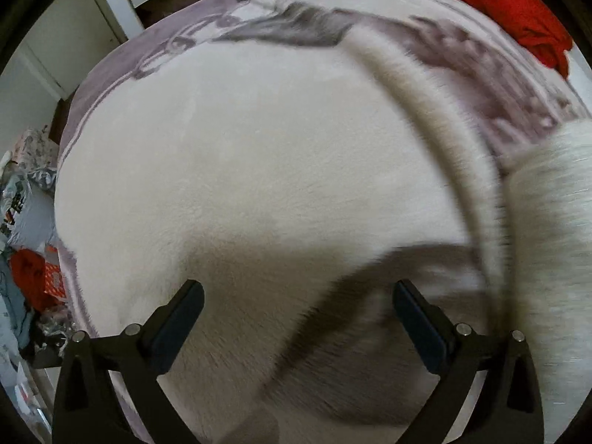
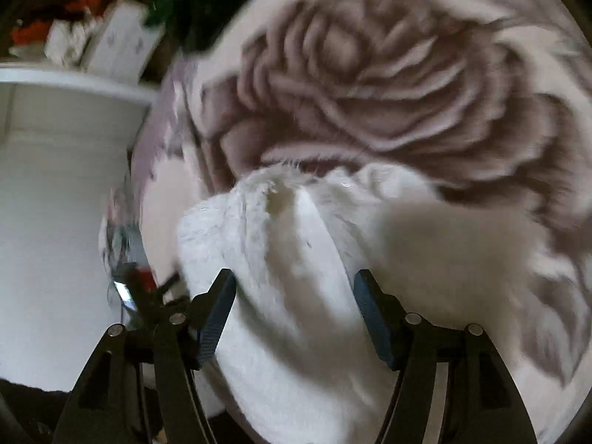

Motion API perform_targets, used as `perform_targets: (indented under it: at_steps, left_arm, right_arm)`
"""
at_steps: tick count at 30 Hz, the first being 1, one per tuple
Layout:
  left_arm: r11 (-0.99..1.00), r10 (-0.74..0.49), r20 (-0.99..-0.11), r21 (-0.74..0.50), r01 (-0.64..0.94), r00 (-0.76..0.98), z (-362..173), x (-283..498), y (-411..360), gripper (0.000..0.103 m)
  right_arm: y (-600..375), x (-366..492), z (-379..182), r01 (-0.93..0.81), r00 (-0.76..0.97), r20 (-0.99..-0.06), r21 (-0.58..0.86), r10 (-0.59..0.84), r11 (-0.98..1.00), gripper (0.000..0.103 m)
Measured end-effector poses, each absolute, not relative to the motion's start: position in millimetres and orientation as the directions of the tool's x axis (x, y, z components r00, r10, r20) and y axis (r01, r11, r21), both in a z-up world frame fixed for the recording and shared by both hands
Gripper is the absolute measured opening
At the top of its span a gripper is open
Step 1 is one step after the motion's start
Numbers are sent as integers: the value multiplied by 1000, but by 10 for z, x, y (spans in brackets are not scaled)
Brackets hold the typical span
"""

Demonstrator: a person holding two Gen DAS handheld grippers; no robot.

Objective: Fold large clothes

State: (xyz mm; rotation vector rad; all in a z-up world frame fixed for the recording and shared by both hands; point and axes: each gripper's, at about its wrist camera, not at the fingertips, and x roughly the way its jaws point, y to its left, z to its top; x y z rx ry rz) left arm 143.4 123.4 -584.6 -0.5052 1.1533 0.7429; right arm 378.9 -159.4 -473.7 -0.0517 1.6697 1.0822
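The left claw (image 1: 298, 329) stands wide apart and empty, pointing steeply down over a fluffy white garment (image 1: 236, 170) spread flat on the bed (image 1: 492, 74), whose cover shows a large dusky rose pattern. Neither pad touches the pile; the garment's near edge runs slantwise just beneath and between the jaws, with a shadowed fold there. A long white sleeve (image 1: 440, 125) arcs across the right of the left view, ending in a blurred bulk of the same fabric at the right edge.

The right claw (image 2: 294, 314) is partly open, and a bunched end of the white garment (image 2: 296, 244) lies between its jaws; the picture is blurred, but the pads seem to stand clear of the fabric, not pressing it, so I judge it released or about to be.

The step looks like laying a sleeve or side across the body. To do it well, the right claw should let the fabric drop fully flat before pulling away, so fluff does not drag. The left claw should come down on the near edge, pinch both layers, and keep the fold line straight.

A red cloth (image 1: 518, 18) lies at the bed's far corner, well apart.
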Motion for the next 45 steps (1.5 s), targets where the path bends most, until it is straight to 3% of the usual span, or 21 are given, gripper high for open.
perform_targets:
  at_steps: [2,3,4,10,13,20,25,27,29,32,34,41,43,45]
  left_arm:
    - [685,278,-930,16,-728,241,-5653,1508,1073,103]
    - [701,283,-924,16,-713,257,-5532,1563,969,103]
    - [711,284,-920,13,-703,270,-5413,1620,868,103]
    - [768,172,-888,-151,-623,427,-4913,2017,349,103]
    - [807,182,-887,-111,-580,424,-4907,2392,149,103]
    - [868,119,-872,-141,-477,475,-4965,2842,-48,103]
    - [909,-2,-894,-188,-371,449,-5198,3161,-162,103]
    - [914,4,-894,-179,-364,449,-5204,3196,-186,103]
    - [920,27,-892,-155,-361,451,-5174,3202,-169,103]
    - [923,51,-895,-127,-364,442,-5165,3146,-83,103]
    - [916,47,-897,-137,-376,440,-5182,3082,-13,103]
    - [898,33,-895,-168,-406,445,-5237,2997,83,103]
    - [895,28,-892,-179,-408,451,-5262,2963,128,103]
    - [896,18,-887,-190,-402,461,-5269,2947,169,103]
  right_arm:
    - [-1428,3752,-4839,-537,-436,-789,615,433,578,60]
    - [-1434,3672,-4799,-536,-438,-779,627,449,566,31]
    - [-1443,3656,-4748,-506,-450,-759,651,471,566,20]
    - [-2215,3509,-3925,-270,-287,-667,745,688,610,16]
    - [-2607,3528,-3808,-144,-258,-647,760,717,634,16]
    - [-2982,3942,-3955,-148,-114,-805,593,582,792,15]
    - [-2862,4246,-4851,-230,-131,-924,382,360,895,16]
    - [-2806,4259,-5173,-271,-164,-933,356,322,894,19]
    - [-2828,4301,-5178,-285,-184,-910,412,372,865,22]
    - [-3074,4374,-5041,-241,-218,-833,550,508,800,45]
    - [-3264,4397,-4985,-260,-196,-823,568,533,781,69]
    - [-3154,4266,-5843,-225,-419,-678,722,604,654,84]
    - [-3093,4168,-6068,-159,-485,-590,785,646,598,91]
    - [-3092,4125,-6183,-90,-467,-535,821,704,564,90]
